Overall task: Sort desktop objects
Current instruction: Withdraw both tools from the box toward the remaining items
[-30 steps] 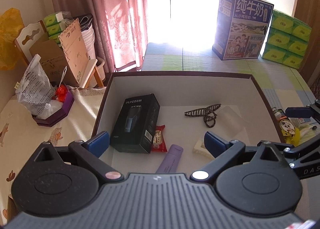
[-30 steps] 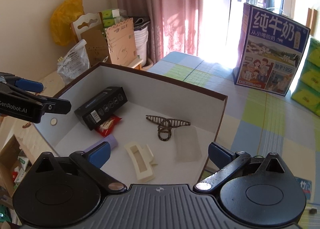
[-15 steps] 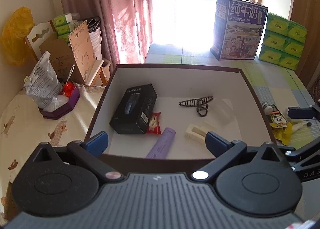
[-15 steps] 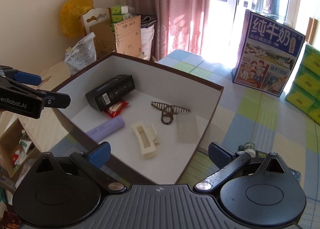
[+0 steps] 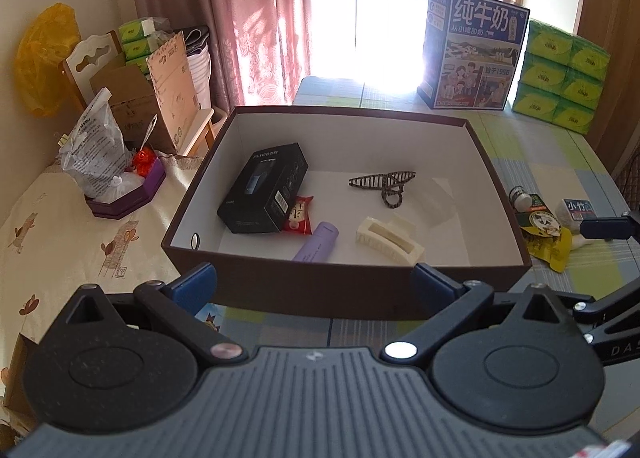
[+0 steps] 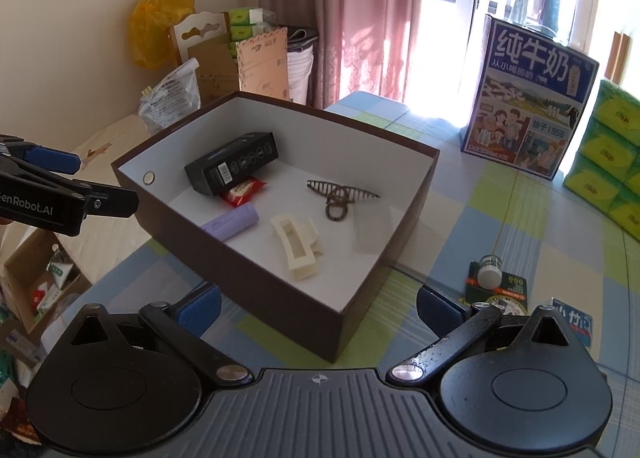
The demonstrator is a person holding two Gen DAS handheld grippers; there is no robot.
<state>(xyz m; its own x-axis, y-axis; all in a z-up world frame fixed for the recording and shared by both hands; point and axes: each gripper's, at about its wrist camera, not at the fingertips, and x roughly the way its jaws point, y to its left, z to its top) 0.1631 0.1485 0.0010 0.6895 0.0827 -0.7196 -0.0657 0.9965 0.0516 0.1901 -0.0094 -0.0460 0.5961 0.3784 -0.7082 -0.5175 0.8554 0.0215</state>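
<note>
Brown box (image 5: pixel 496 177): holds black carton (image 5: pixel 264 187), purple tube (image 5: pixel 316 242), cream clip (image 5: pixel 390 240), striped clip (image 5: pixel 382 181).
Left gripper (image 5: pixel 314 284), right gripper (image 6: pixel 318 306): jaws open, empty, before the box.
Step, judged: between picks. Next: reach white-capped bottle (image 6: pixel 490 270) outside on the surface.

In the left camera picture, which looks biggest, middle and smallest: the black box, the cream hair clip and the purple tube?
1. Black rectangular cardboard box, clearly largest.
2. Cream plastic hair clip.
3. Purple cylindrical tube, slightly smaller than the clip, but close; the near box wall may hide its lower end.
</note>
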